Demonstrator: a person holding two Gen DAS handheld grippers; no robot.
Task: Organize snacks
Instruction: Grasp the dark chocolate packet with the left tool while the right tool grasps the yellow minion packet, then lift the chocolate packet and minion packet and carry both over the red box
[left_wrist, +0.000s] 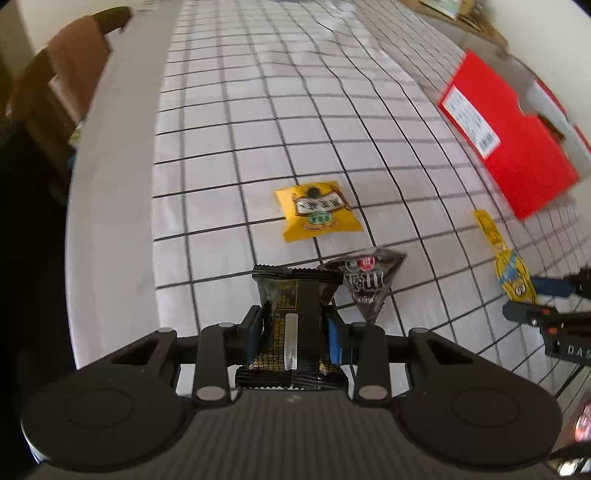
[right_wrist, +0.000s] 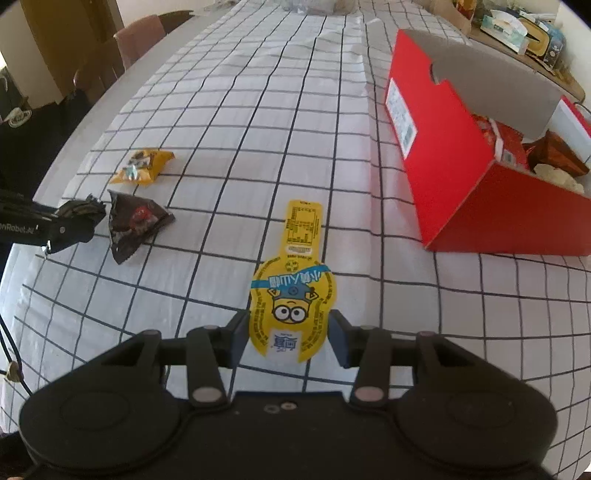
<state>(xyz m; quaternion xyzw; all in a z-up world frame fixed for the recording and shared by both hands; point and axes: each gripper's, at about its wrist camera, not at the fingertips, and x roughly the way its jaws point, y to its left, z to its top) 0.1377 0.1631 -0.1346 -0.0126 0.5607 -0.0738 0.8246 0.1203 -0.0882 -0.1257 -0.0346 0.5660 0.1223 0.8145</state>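
- Left wrist view: left tongs closed narrow on a black snack packet, blue pads pressing both its sides, packet sticking out ahead over the worktop with its checked cloth.
- Just past it a dark triangular packet lies flat — beyond that a yellow pillow packet, apart from it.
- Red box far right; the right tongs at the right edge grip a yellow strip packet.
- Right wrist view: right tongs closed on the yellow cartoon packet, pads on both edges, its narrow tab pointing away.
- Red box open at right, snacks inside.
- Left side: triangular packet and yellow packet on the cloth — left tongs beside them with the black packet.
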